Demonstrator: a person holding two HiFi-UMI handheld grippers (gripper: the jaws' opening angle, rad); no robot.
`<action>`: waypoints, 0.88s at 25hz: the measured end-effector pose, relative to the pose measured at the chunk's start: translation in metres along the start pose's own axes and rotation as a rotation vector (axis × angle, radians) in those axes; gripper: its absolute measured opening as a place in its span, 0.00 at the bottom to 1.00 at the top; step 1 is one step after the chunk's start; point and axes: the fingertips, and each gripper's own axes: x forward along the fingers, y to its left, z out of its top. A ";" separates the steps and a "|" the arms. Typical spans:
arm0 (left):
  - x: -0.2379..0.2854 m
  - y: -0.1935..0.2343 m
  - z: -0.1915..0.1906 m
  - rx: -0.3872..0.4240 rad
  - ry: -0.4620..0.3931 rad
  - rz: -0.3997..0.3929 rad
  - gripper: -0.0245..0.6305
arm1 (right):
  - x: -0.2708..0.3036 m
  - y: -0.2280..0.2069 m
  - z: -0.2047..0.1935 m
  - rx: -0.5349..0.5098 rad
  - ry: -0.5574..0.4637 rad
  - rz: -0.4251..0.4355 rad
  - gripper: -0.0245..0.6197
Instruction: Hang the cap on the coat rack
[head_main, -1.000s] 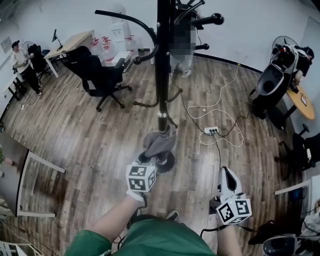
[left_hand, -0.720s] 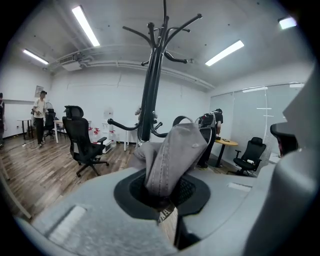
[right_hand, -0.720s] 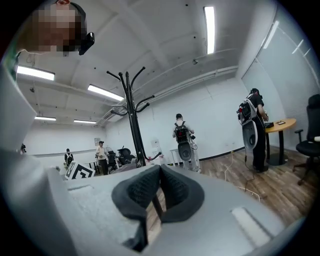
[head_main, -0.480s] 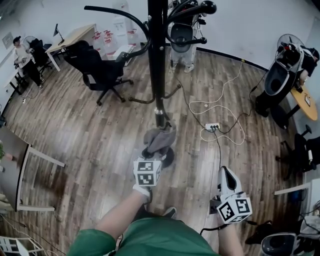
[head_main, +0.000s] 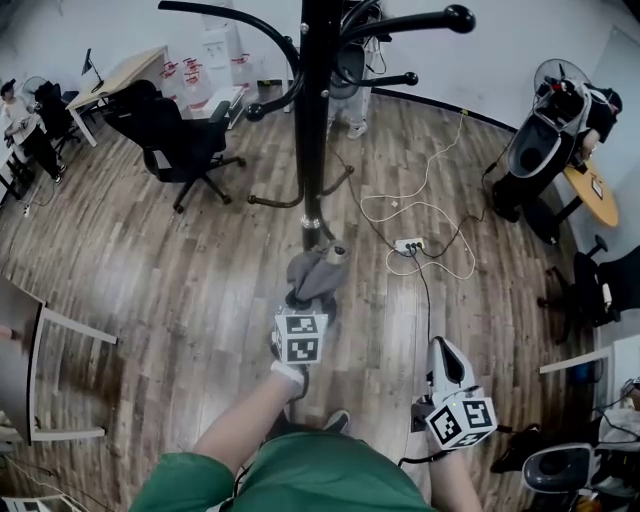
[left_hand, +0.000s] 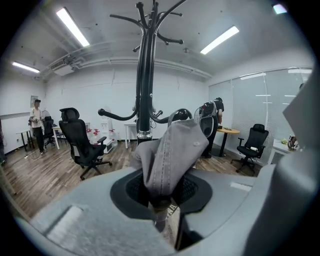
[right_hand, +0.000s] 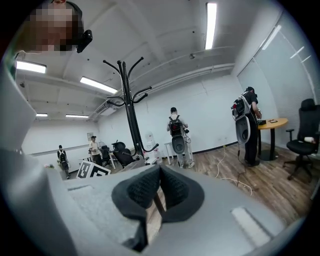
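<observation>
Cap (left_hand: 172, 150) sits between the opening jaws of the left hand-held gripper (left_hand: 161, 202), just in front of a lower hook (left_hand: 183, 114) of the coat rack (left_hand: 144, 85), the right hand-held gripper (right_hand: 154, 192) closed and empty; the hanging step appears under way, and release calls for the cap seated over that hook

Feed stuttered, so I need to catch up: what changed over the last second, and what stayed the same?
The left claw carried the cap slightly forward toward the coat rack, and it is now opening with the cap still in it. The cap is not yet on a hook. The right claw stayed low, shut and empty.
</observation>
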 end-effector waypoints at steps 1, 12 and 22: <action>0.003 0.001 0.001 0.000 0.003 0.002 0.14 | 0.000 0.001 -0.002 0.003 0.004 -0.001 0.04; 0.042 0.013 0.002 -0.072 0.029 0.060 0.14 | 0.006 0.011 -0.019 0.025 0.042 0.020 0.04; 0.064 -0.014 -0.022 -0.024 0.070 -0.060 0.41 | 0.002 0.004 -0.025 0.042 0.053 0.015 0.04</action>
